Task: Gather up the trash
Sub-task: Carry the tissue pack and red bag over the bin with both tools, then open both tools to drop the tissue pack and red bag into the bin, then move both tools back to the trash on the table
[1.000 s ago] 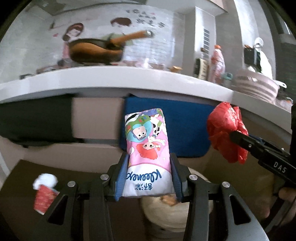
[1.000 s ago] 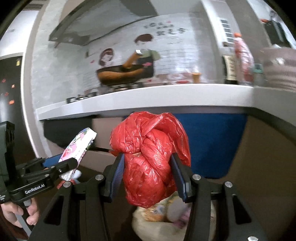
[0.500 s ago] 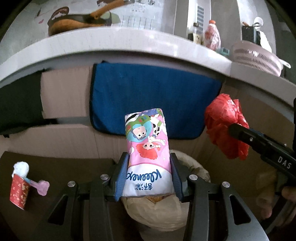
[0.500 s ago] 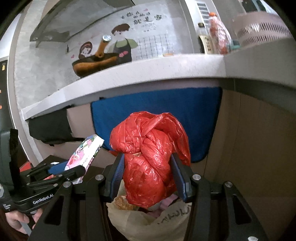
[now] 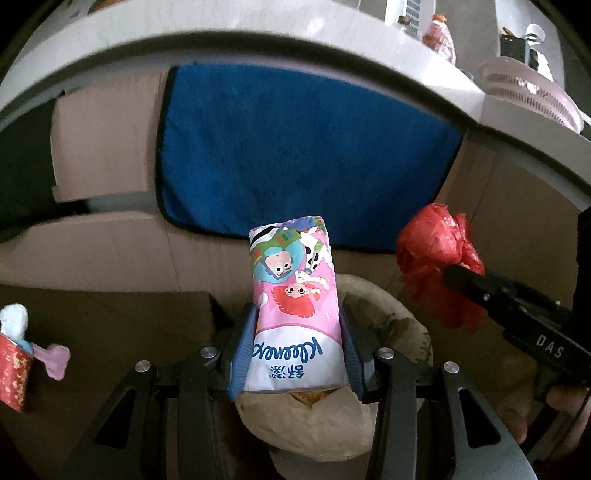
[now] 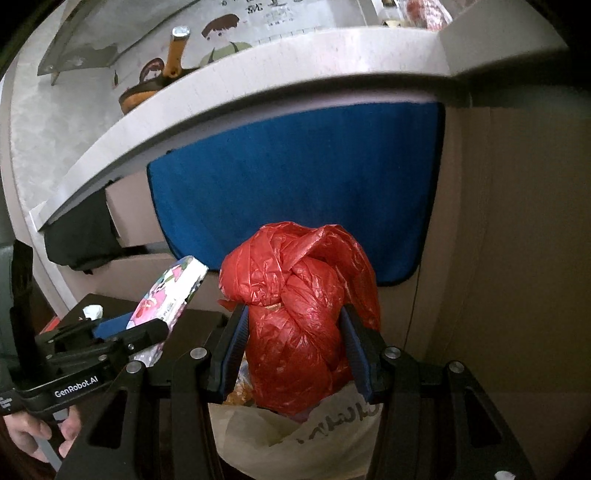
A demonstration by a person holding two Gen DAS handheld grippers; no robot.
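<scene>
- Left wrist view: both grippers have dropped over the last second. The countertop [image 5: 258, 26] has slid to the top of frame and the blue towel [image 5: 295, 147] now fills the middle.
- The paper trash bag [image 5: 314, 424], only a sliver a second ago, now sits directly under the left gripper [image 5: 295, 350], mouth open, food scraps visible inside.
- The left gripper's fingers are clamped on the Kleenex tissue pack [image 5: 295, 302], one pad on each long side. Grip and pack pose are unchanged across the frames.
- Right wrist view: the right gripper [image 6: 291, 354] is clamped on the knotted red plastic bag [image 6: 295, 314], held just above the same trash bag's mouth [image 6: 332, 424]. Grip is unchanged too.
- Read: transport looks nearly done and both items are staged over the bag. Next step is likely the release. Both are still held, neither is in yet.
- Risk: the two grippers are close together over one opening. Dropping one at a time avoids a clash or a miss over the rim.
- Room: kitchen, with a pale cabinet front behind the towel and a dark cloth [image 6: 81, 236] hanging to its left.
- A dark low surface [image 5: 110, 325] on the left carries a red cup [image 5: 13, 373] with a white wad in it and a pink bone-shaped piece [image 5: 55, 360] beside it. More trash to collect, probably.
- On the counter: a frying pan [image 6: 147, 92], a bottle [image 5: 439, 37] and a pink colander [image 5: 532, 92]. Cartoon wall decal [image 6: 225, 33] behind.
</scene>
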